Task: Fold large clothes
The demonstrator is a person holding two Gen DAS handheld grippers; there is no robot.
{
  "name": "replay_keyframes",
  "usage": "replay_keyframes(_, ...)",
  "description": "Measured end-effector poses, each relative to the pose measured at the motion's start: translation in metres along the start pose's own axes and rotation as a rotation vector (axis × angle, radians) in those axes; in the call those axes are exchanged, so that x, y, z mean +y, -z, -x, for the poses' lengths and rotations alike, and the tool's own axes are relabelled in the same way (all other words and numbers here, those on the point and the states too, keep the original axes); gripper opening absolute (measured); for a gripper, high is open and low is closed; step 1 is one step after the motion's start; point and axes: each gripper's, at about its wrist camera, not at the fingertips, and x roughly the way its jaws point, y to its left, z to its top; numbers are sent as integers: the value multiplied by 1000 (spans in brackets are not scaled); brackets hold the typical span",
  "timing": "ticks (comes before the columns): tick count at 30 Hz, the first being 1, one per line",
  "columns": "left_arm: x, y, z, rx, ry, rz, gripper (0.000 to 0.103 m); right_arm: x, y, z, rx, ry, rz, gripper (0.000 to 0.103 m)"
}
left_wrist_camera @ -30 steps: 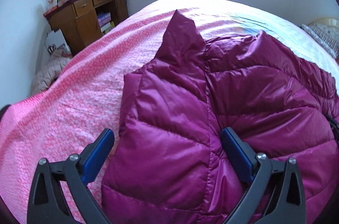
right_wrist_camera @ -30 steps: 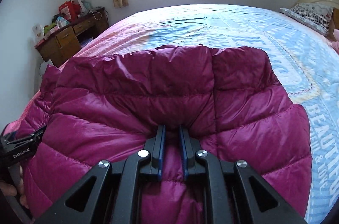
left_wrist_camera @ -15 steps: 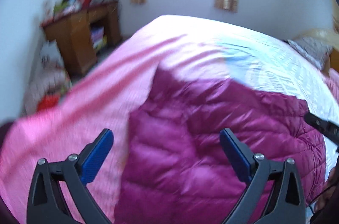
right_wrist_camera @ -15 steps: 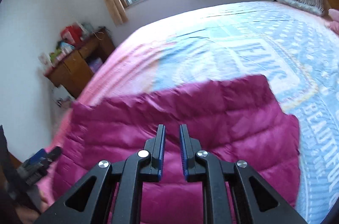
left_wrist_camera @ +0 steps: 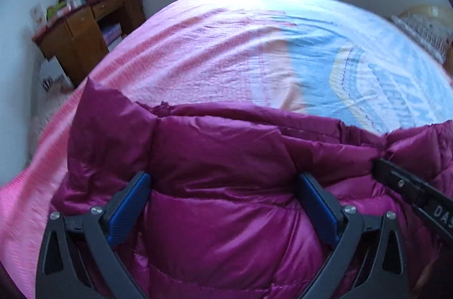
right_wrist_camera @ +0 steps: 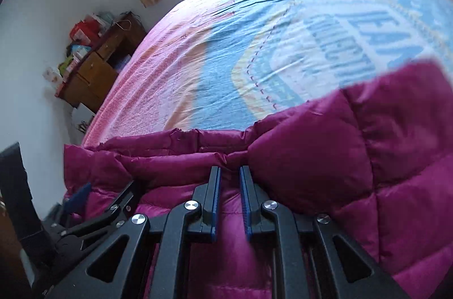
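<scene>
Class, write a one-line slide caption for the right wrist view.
Right gripper pinches a magenta puffer jacket at its edge on the bed.

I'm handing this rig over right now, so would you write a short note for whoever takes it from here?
Right tool: nearly shut, pinching the jacket at its far edge.
Left tool: wide open; jacket fabric bulges between its fingers, no grip.
Jacket: magenta puffer, bunched at the near edge of the bed, close under both tools.
Done: jacket is on the bed, one edge in hand.
Left: a neat fold isn't visible yet. I'd probably take a second grip with the left tool, then lay it flat and fold.
</scene>
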Motion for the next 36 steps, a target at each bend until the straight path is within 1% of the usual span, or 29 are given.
replay_keyframes(1, 2, 2, 0, -10, 13, 13, 103, -3, 2, -2, -9, -15, -2, 14)
replay_keyframes(3, 5, 8, -1, -28, 34, 29, 103, -3, 6, -3, -34, -13, 15, 14)
replay_keyframes(5, 6, 8, -9, -7, 49, 37, 103, 2, 8, -3, -40, 5, 35, 14)
replay_keyframes(8, 3, 7, -18, 20, 54, 29, 103, -1, 6, 0, -23, 11, 15, 14)
replay_keyframes(9, 4, 8, -18, 21, 56, 32, 103, 2, 6, 6, -27, 39, 9, 14)
replay_keyframes(10, 5, 8, -18, 22, 61, 36, 103, 8, 8, 19, -60, 48, 12, 14)
replay_keyframes(11, 6, 8, -18, 21, 66, 41, 103, 16, 11, 32, -90, 15, 28, 14)
replay_keyframes(12, 6, 8, -19, 20, 70, 45, 103, 27, 17, 43, -100, -24, 58, 14)
replay_keyframes(14, 6, 8, -19, 21, 80, 51, 103, 50, 33, 62, -115, -52, 128, 14)
replay_keyframes(15, 7, 7, -19, 24, 89, 54, 103, 58, 42, 68, -114, -62, 146, 14)
replay_keyframes(16, 9, 7, -18, 30, 104, 57, 103, 61, 49, 68, -98, -74, 137, 14)
replay_keyframes(18, 16, 5, -12, 59, 141, 59, 103, 54, 63, 55, -35, -94, 72, 14)
replay_keyframes(19, 21, 4, -4, 61, 157, 59, 99, 44, 70, 43, -4, -100, 36, 13)
replay_keyframes(20, 28, 4, 7, 48, 169, 62, 98, 37, 76, 36, -2, -109, 22, 8)
replay_keyframes(21, 36, 5, 21, 20, 166, 63, 98, 33, 81, 33, -27, -119, 37, 3)
replay_keyframes(23, 53, 10, 54, -57, 130, 47, 98, 35, 87, 34, -69, -88, 94, 3)
replay_keyframes(26, 81, 33, 100, -144, 38, 48, 102, 46, 90, 34, -84, -27, 149, 3)
replay_keyframes(28, 100, 56, 121, -180, 13, 96, 103, 45, 90, 34, -89, -25, 154, 3)
replay_keyframes(30, 121, 84, 135, -195, 8, 194, 103, 41, 91, 33, -92, -32, 149, 3)
replay_keyframes(31, 130, 98, 137, -191, 17, 254, 103, 42, 94, 34, -94, -29, 151, 3)
replay_keyframes(32, 139, 113, 137, -174, 36, 328, 103, 44, 95, 34, -95, -22, 158, 3)
replay_keyframes(34, 145, 131, 130, -143, 75, 417, 103, 45, 98, 35, -96, -5, 172, 3)
replay_keyframes(35, 148, 141, 122, -115, 96, 467, 103, 46, 98, 35, -95, 0, 176, 3)
replay_keyframes(36, 147, 144, 115, -89, 105, 490, 103, 47, 96, 33, -95, 3, 179, 3)
